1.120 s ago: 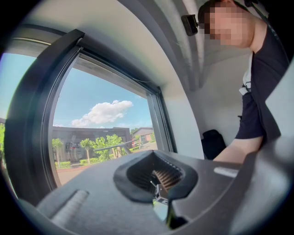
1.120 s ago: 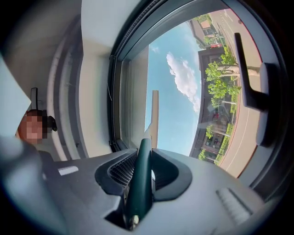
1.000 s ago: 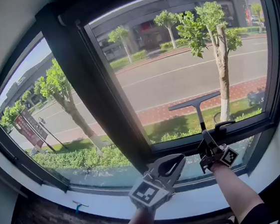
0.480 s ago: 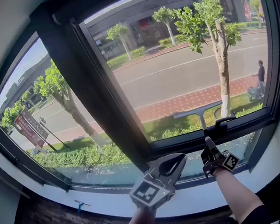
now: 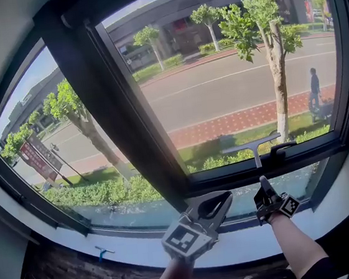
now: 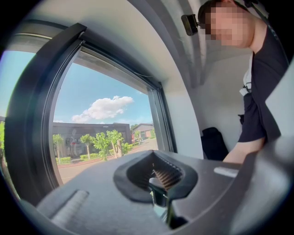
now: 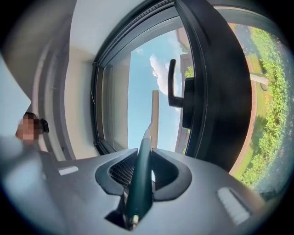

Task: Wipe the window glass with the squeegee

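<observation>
Right gripper point(image 5: 263, 187): jaws pinching squeegee point(image 5: 254, 148) handle; blade at 5 o'clock on window glass point(image 5: 231, 85), near bottom frame. Left gripper point(image 5: 219, 200): pressed together, empty. Advice: keep blade flat, pressure even.

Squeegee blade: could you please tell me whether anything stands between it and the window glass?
Nothing visible does. The squeegee, held by the right gripper, has its blade low on the glass; the window handle sits just beside it.
</observation>
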Tool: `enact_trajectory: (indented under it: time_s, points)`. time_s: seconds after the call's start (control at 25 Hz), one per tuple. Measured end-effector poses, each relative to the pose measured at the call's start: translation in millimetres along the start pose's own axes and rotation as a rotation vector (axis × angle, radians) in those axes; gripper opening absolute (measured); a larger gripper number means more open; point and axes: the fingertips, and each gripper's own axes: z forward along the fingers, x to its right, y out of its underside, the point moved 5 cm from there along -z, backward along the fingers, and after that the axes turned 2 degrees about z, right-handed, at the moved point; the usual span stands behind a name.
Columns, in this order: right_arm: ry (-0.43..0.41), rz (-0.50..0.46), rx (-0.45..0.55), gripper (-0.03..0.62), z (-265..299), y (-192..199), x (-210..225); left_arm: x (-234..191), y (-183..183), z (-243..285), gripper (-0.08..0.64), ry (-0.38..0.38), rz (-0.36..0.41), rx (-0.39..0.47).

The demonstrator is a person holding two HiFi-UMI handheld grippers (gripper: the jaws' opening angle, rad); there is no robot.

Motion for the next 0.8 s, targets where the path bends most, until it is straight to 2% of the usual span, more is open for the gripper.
enact_trajectory:
  time_s: [0.2,0.48,0.8]
  points:
    - [0.021,-0.003,0.007,0.100,-12,2,14,-2,4,0,0.003,0.001,-0.003,-0.009]
    - [0.073,0.058,0.022,0.100,-26,6,22,-4,8,-1,0.003,-0.007,-0.013,-0.013]
    - [0.094,0.029,-0.002,0.100,-31,3,27,-3,9,-4,0.003,-0.019,-0.017,-0.008]
